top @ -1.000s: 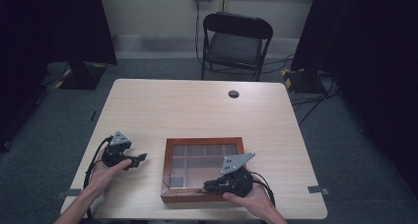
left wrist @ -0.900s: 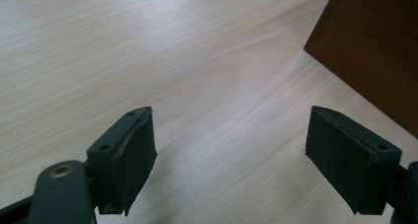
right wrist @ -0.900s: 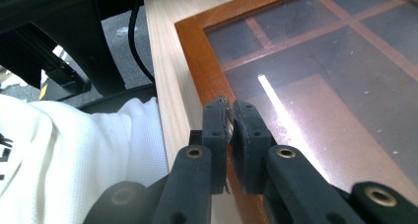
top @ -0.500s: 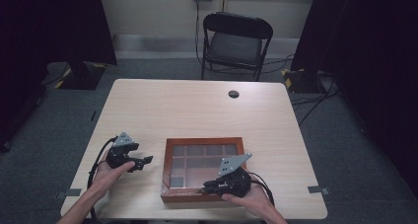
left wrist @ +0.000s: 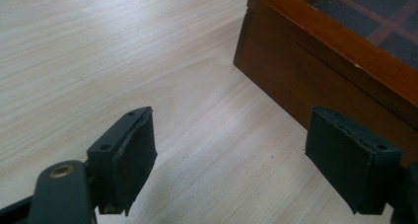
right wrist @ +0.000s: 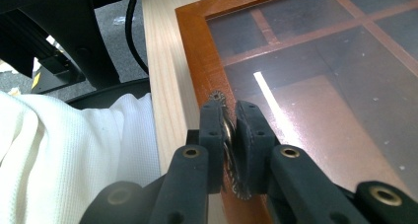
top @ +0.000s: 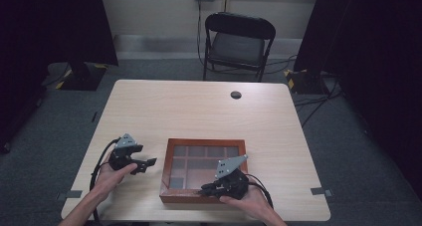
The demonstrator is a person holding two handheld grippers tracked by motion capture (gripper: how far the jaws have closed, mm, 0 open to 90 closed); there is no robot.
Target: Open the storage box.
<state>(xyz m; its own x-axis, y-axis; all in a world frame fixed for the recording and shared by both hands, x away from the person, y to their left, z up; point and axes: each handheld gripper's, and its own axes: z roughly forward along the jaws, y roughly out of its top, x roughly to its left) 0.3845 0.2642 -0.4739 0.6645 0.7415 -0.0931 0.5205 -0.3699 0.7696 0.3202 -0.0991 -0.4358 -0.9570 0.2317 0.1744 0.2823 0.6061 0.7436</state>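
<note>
The brown wooden box has a gridded glass lid; the right tool pinches its brass latch, the left tool gapes.

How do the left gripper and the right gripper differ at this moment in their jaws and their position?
The left gripper has its jaws wide open with nothing between them; the right gripper is shut on a small metal clasp at the box front edge. The left gripper hangs over bare table beside the box; the right gripper is at the box's near rim. Both are black and hand-held.
</note>
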